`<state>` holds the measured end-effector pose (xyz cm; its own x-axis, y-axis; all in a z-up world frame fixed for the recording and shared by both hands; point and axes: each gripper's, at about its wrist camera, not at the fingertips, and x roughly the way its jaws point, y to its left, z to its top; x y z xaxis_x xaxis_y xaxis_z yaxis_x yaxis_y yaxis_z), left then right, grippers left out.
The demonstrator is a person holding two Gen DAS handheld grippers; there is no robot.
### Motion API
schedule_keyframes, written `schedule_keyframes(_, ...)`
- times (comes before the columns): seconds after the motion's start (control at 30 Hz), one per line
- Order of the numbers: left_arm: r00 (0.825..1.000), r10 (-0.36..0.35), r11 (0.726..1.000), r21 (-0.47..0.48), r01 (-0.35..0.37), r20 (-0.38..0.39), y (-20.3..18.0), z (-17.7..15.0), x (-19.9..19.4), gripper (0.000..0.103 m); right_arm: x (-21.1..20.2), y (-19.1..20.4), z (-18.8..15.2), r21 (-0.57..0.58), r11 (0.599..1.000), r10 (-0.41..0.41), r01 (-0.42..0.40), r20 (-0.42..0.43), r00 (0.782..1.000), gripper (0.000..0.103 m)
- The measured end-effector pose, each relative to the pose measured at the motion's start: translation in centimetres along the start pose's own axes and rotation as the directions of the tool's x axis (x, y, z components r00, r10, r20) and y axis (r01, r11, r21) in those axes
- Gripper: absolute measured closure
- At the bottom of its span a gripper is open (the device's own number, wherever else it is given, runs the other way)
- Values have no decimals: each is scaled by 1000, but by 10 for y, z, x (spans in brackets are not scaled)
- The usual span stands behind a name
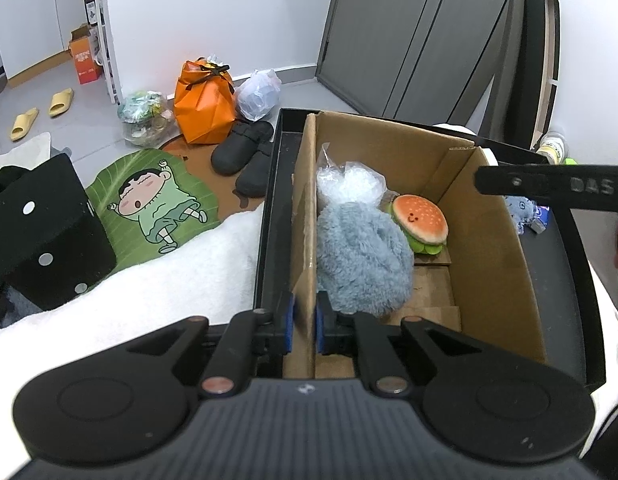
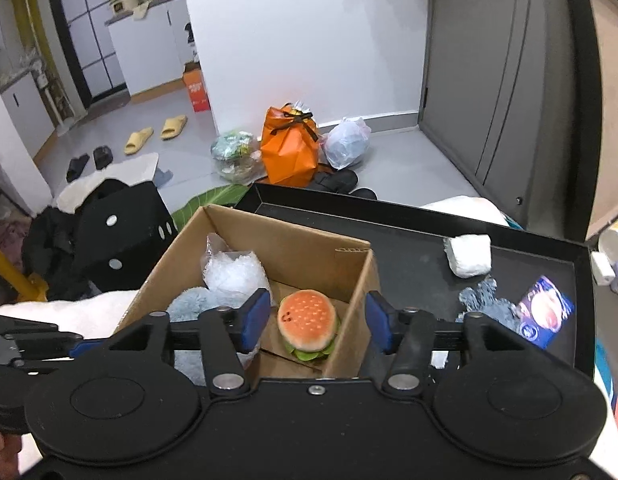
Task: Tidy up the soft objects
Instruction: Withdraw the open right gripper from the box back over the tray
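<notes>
Cardboard box (image 1: 489,240) wall is pinched at lower centre of the left view by the left gripper (image 1: 305,326), jaws pressed on it, probably steadying things; fluffy blue plush (image 1: 361,256) and burger plush (image 1: 419,220) sit inside. Right view: right gripper (image 2: 313,320) jaws spread, burger between them untouched, looks like a drop-off. Next up is likely the grey plush (image 2: 485,304) on the black tray (image 2: 409,268), half hidden.

Cardboard box (image 2: 309,256): matt brown corrugated board; burger toy (image 2: 308,322): soft plush cloth; blue toy (image 1: 361,256): shaggy fleece; bag (image 2: 233,272): crinkled glossy clear plastic; tray (image 2: 409,272): smooth matt black.
</notes>
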<state>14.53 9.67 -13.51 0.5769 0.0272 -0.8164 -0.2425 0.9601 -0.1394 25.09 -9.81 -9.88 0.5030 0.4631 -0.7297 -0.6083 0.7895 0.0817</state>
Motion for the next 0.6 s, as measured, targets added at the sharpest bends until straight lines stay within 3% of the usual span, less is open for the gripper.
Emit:
schedule_keyframes(0.17, 1000, 18, 999, 27, -19, 17, -9, 2, -3, 91, -11, -10, -7, 24, 1000, 9, -9, 8, 1000, 39)
schedule_keyframes(0.33, 999, 34, 999, 42, -34, 13, -15, 3, -3, 89, -18, -26, -15, 62, 998, 2, -4, 22, 1000, 38)
schedule_keyframes(0.4, 999, 38, 998, 42, -39, 7, -16, 5, -2, 84, -20, -31, -18, 77, 997, -5, 3, 26, 1000, 35)
schedule_keyframes(0.47, 999, 49, 998, 49, -49, -3, -18, 5, 0, 68, -20, -37, -22, 90, 996, -19, 17, 28, 999, 33)
schedule_keyframes(0.6, 997, 77, 995, 64, -78, 9, -22, 8, 1, 50, -21, -47, -28, 105, 994, -41, 38, 30, 999, 33)
